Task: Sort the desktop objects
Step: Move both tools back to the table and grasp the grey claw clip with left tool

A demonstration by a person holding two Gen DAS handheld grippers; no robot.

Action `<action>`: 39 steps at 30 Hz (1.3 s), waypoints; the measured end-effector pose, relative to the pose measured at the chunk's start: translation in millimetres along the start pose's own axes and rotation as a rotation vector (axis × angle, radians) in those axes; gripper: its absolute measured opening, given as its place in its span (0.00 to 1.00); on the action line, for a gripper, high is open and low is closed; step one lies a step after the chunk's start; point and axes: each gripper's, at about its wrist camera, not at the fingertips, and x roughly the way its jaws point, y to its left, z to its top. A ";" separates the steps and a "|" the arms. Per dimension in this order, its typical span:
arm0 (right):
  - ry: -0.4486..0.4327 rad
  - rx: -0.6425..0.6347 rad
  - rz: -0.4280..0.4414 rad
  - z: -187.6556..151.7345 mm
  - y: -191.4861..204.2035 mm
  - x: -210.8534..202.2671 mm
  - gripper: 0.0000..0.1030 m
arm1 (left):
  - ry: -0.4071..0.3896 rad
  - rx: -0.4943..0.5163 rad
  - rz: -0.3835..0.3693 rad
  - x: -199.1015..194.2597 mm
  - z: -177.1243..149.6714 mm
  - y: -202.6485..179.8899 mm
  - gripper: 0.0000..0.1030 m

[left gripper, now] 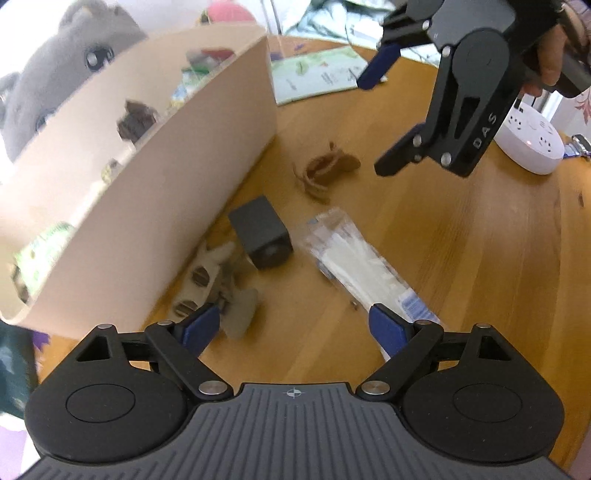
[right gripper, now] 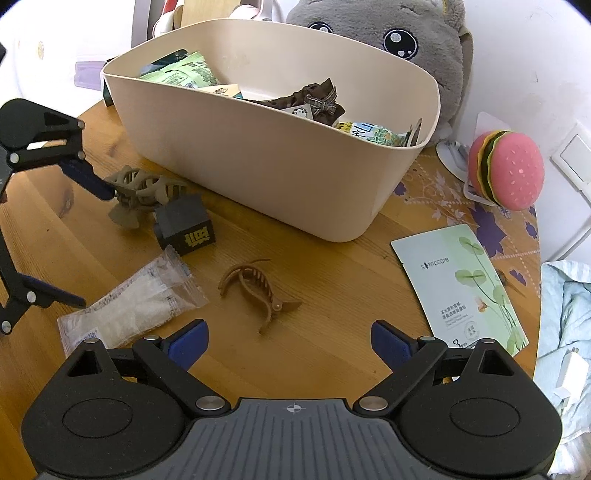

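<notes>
A beige bin (right gripper: 295,173) holding packets and a brown pouch stands on the round wooden table (right gripper: 332,354); it also shows in the left wrist view (left gripper: 177,177). In front of it lie a grey-beige hair claw (right gripper: 140,195) (left gripper: 210,284), a small black box (right gripper: 184,225) (left gripper: 262,232), a clear plastic packet (right gripper: 136,302) (left gripper: 354,262) and a brown hair claw (right gripper: 255,291) (left gripper: 321,173). My left gripper (left gripper: 295,325) is open, low over the table between the grey-beige claw and the packet. My right gripper (right gripper: 288,339) is open and empty, just short of the brown claw.
A green face-mask sachet (right gripper: 465,284) lies at the table's right. A pink burger toy (right gripper: 506,170) and a grey plush (right gripper: 388,33) sit behind the bin. A white power strip (left gripper: 528,144) is at the far edge. Light blue cloth (right gripper: 565,332) lies off the right side.
</notes>
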 end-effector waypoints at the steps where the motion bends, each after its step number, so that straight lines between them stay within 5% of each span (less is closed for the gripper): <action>1: -0.001 0.002 -0.001 -0.6 -0.5 -0.2 0.94 | -0.008 0.006 0.006 -3.3 0.9 0.6 0.87; 7: -0.003 0.007 -0.001 -5.5 -1.3 -0.1 0.94 | -0.019 0.044 -0.023 -20.9 4.7 6.2 0.87; 12: -0.013 0.006 0.009 -6.6 -2.3 1.3 0.94 | 0.009 0.045 0.029 -11.7 3.2 12.9 0.87; 19: -0.026 -0.064 0.005 -2.7 0.1 7.5 0.93 | 0.019 -0.040 0.027 5.6 9.4 35.5 0.87; 34: -0.020 -0.187 0.118 11.2 -1.0 35.3 0.72 | 0.048 -0.259 -0.074 33.9 1.2 72.0 0.87; 35: -0.017 -0.190 0.125 12.1 -1.1 36.8 0.70 | 0.043 -0.280 -0.080 34.1 0.2 75.3 0.83; 38: -0.001 -0.206 0.154 14.3 -0.8 41.6 0.60 | 0.043 -0.321 -0.114 36.2 -2.4 82.5 0.53; 39: -0.003 -0.205 0.161 14.7 -0.2 41.3 0.57 | 0.051 -0.327 -0.118 37.4 -3.2 83.2 0.51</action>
